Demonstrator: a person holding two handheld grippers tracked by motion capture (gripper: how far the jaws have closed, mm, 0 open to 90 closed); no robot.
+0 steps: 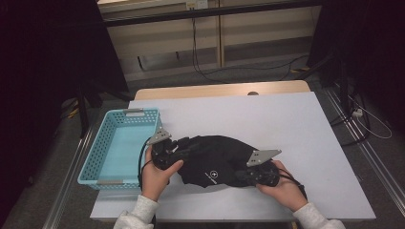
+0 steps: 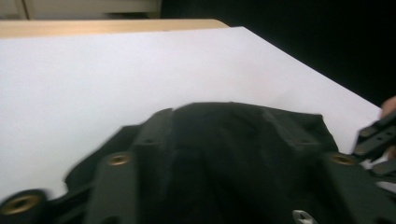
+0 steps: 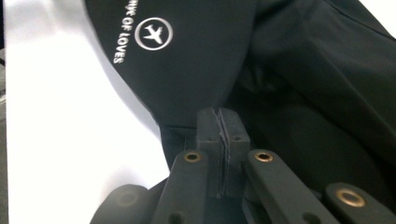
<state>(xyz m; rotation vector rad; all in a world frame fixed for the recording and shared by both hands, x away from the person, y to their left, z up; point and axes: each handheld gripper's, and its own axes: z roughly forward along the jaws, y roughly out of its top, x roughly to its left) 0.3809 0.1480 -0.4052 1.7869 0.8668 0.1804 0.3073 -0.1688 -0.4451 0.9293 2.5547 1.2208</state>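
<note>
Your light blue perforated plastic basket (image 1: 109, 125) sits at the left edge of the white tabletop (image 1: 267, 119), with nothing inside it. Just to its right lies the crumpled black fabric garment (image 1: 217, 160), between your two hands. Your left gripper (image 1: 171, 143) has its fingers parted with the cloth bunched between them, apparently not pinching it. Your right gripper (image 3: 223, 122) has its fingers pressed together on a fold of the garment. White print reads "OF LOVES" beside a circled aeroplane logo (image 3: 153, 33).

The black garment (image 2: 233, 154) hides the left hand-held gripper (image 2: 224, 140) pads.
</note>
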